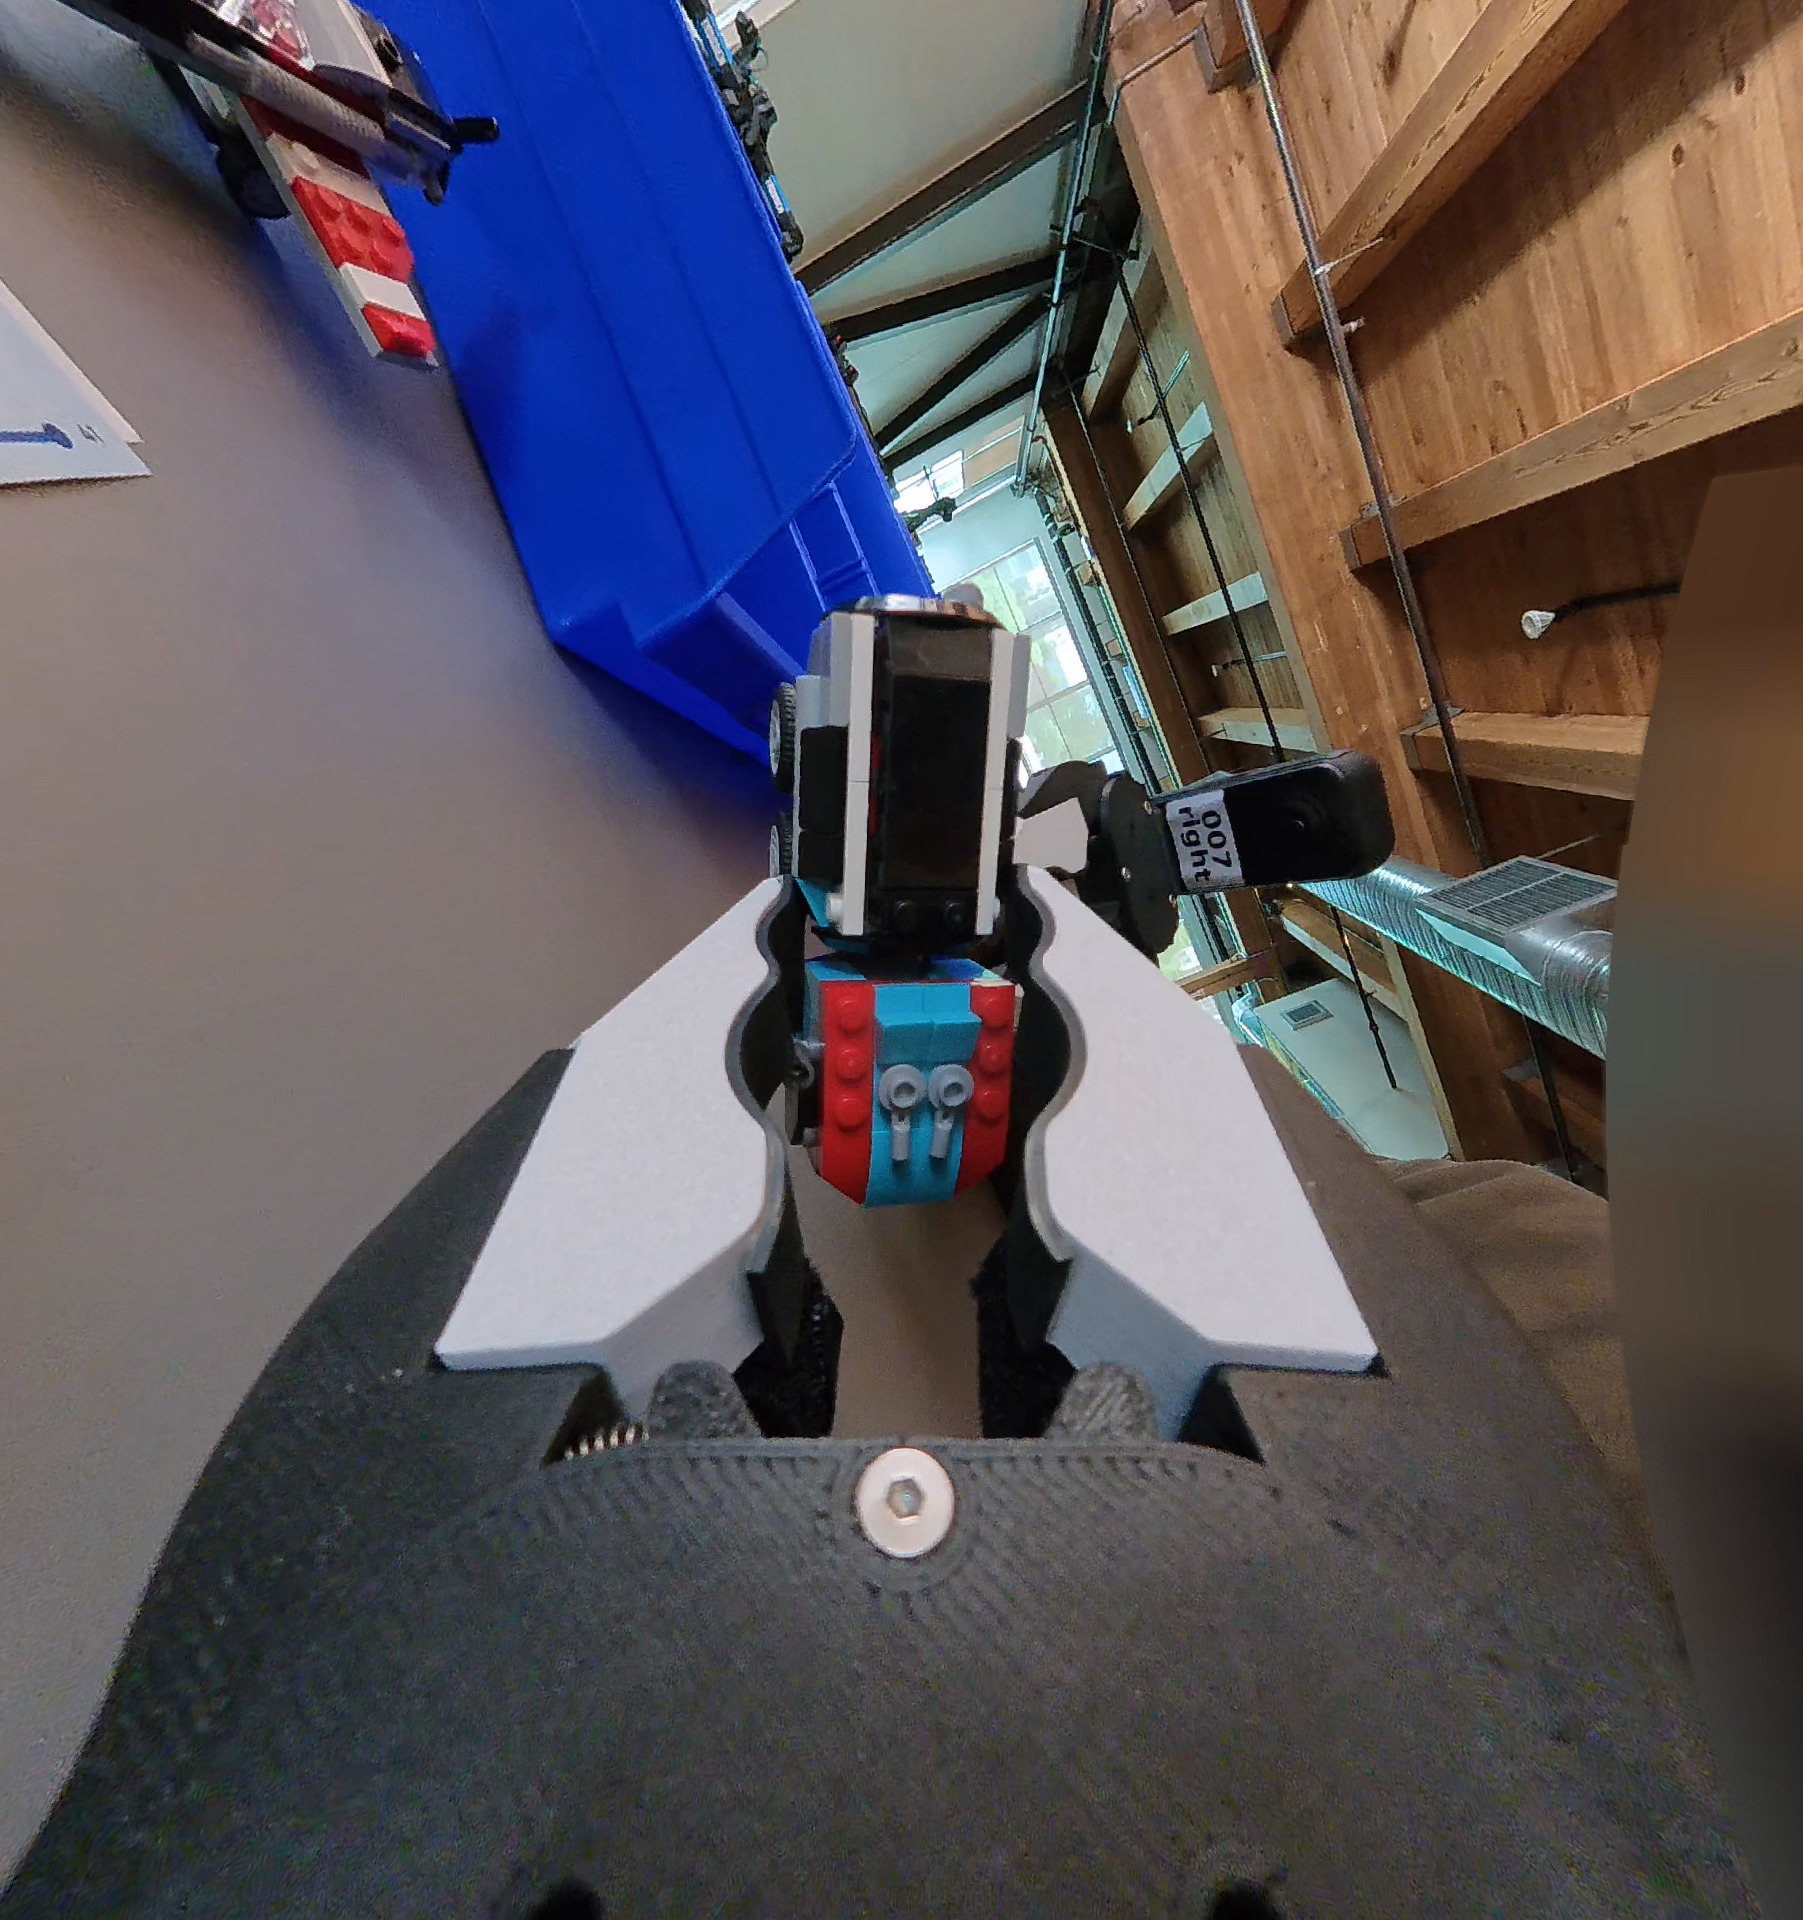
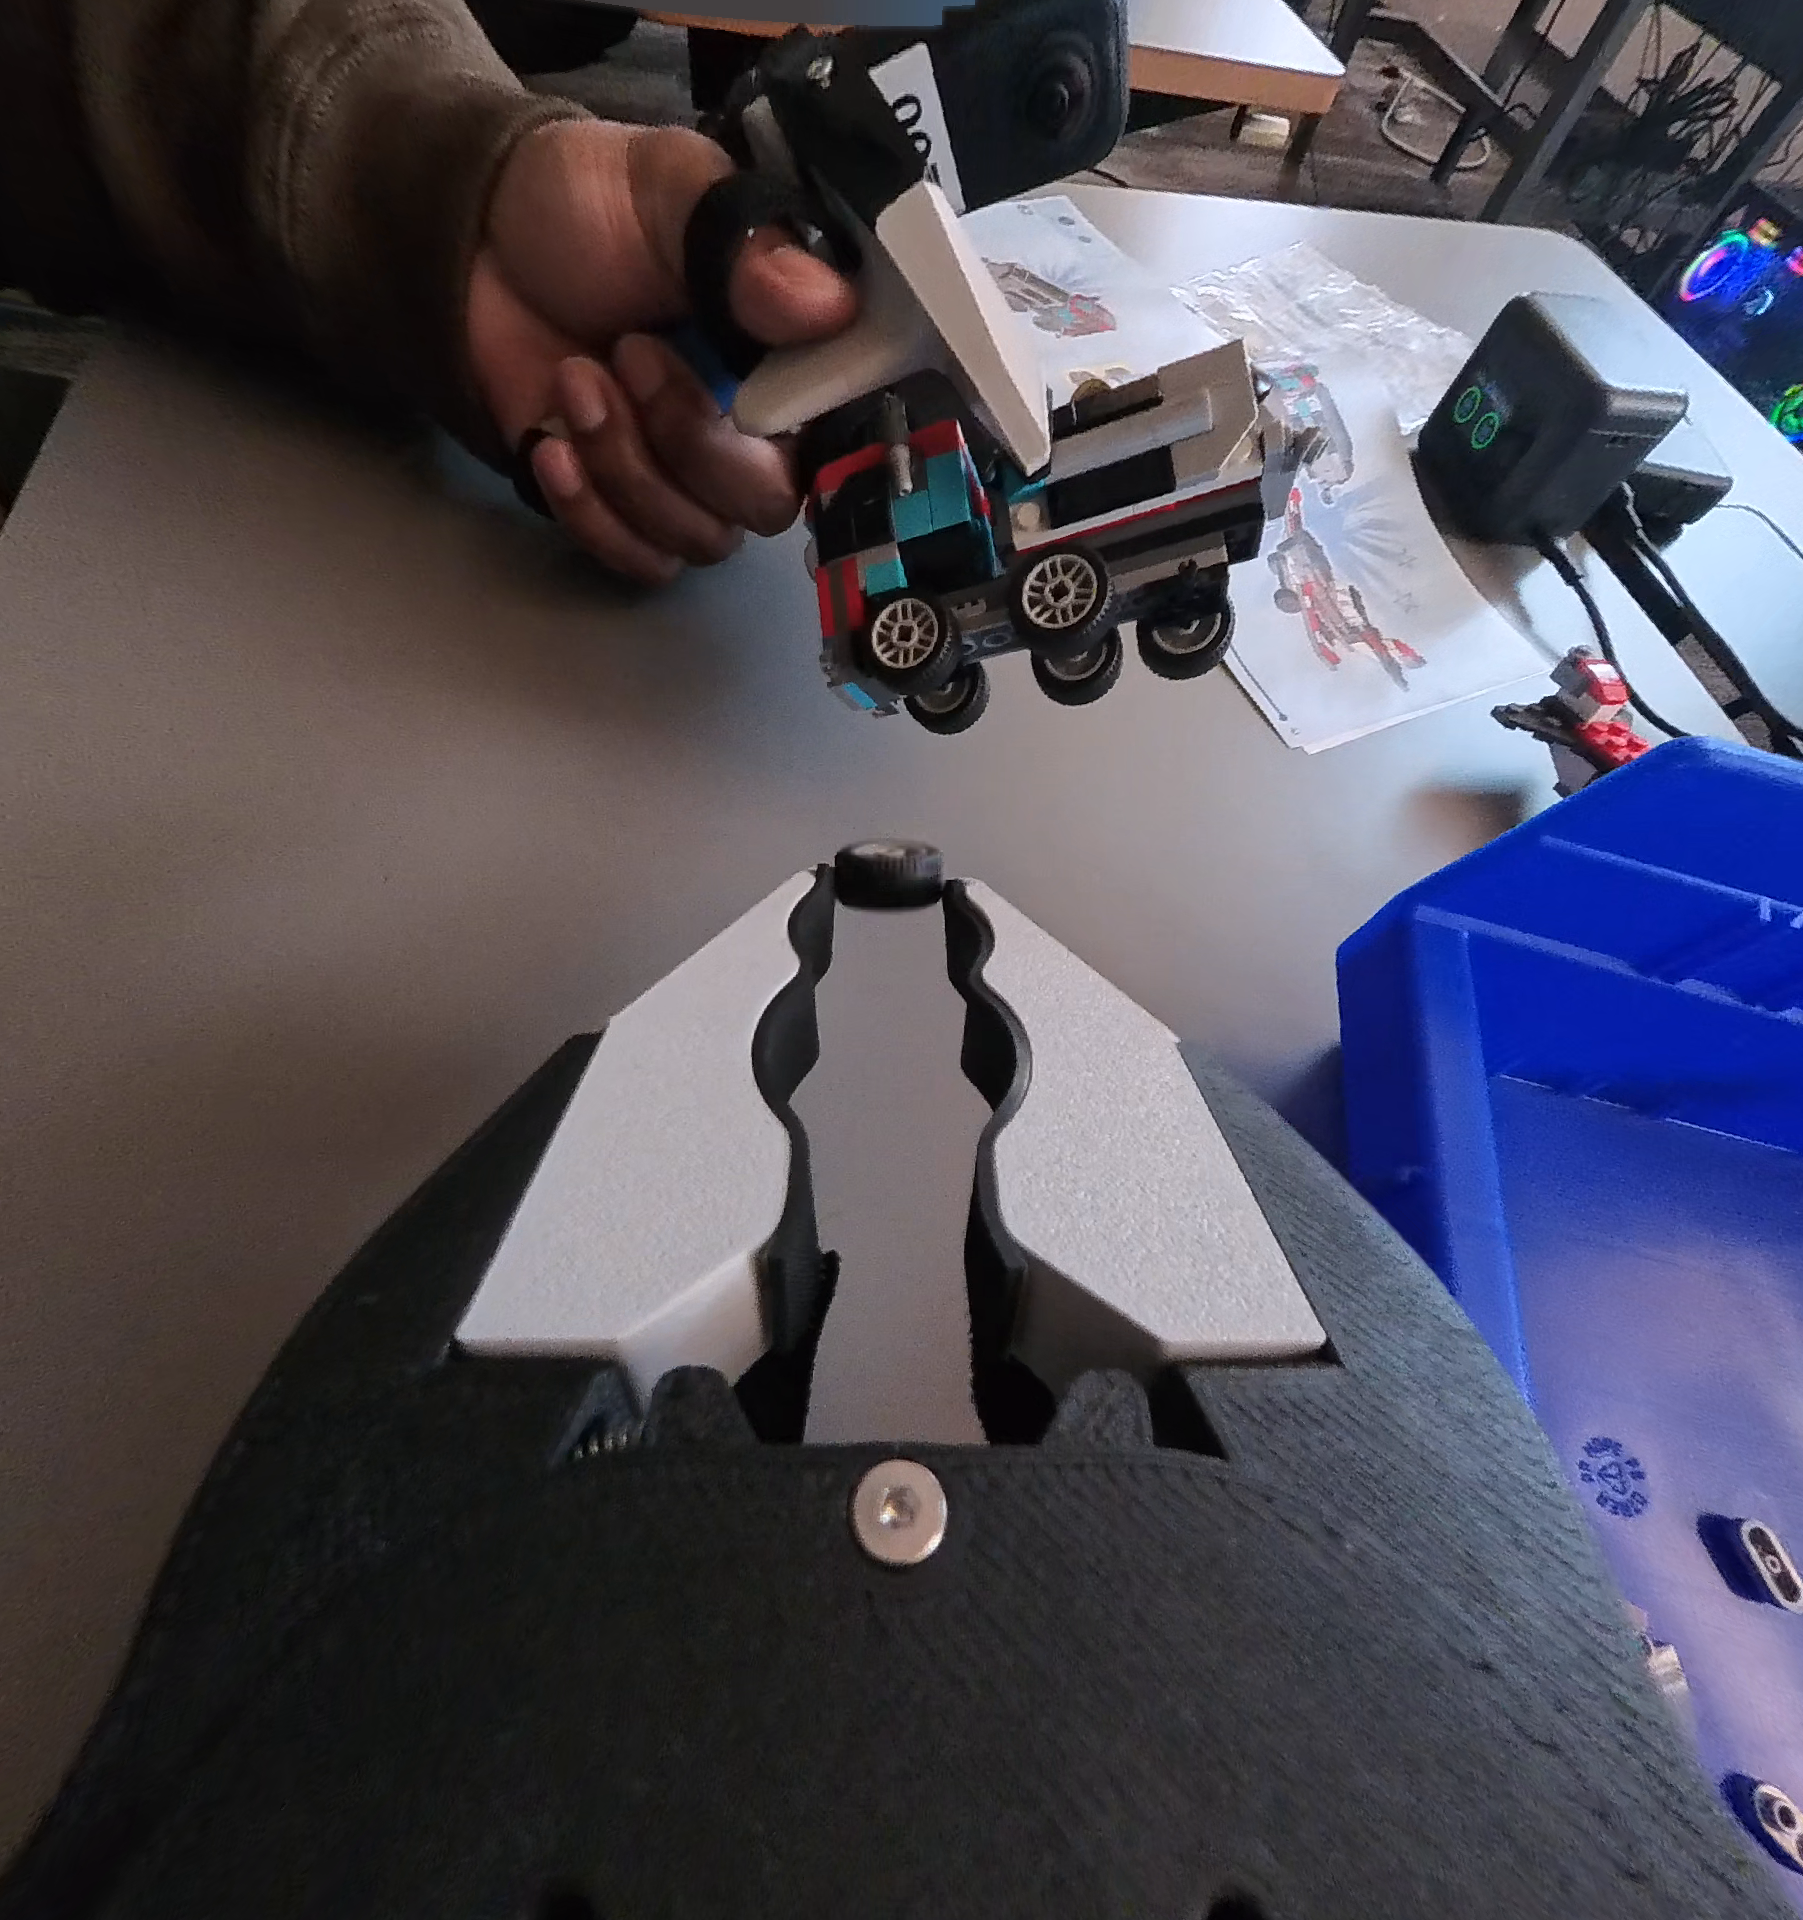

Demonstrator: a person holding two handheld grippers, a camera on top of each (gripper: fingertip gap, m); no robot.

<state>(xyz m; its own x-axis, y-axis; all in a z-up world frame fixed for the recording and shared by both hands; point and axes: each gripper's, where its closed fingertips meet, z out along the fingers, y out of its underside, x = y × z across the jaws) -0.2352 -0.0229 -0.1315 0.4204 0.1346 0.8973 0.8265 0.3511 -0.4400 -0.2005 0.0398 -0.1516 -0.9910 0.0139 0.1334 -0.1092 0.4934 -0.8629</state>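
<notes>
Right hand-held gripper (image 2: 889, 883) pinches a small black rubber toy wheel (image 2: 889, 875) at its tips, with the left hand-held gripper (image 2: 990, 416) clamping the red-teal-white brick truck (image 2: 1032, 540) lengthwise just ahead and above the grey tabletop (image 2: 305, 779).

Place: a workshop, as I see it
Ahead of my left claw: timber wall (image 1: 1499, 260), shelves, metal duct (image 1: 1479, 935)
Beyond my right claw: grey table (image 2: 357, 831), blue parts bin (image 2: 1655, 987), desks with cables
</notes>
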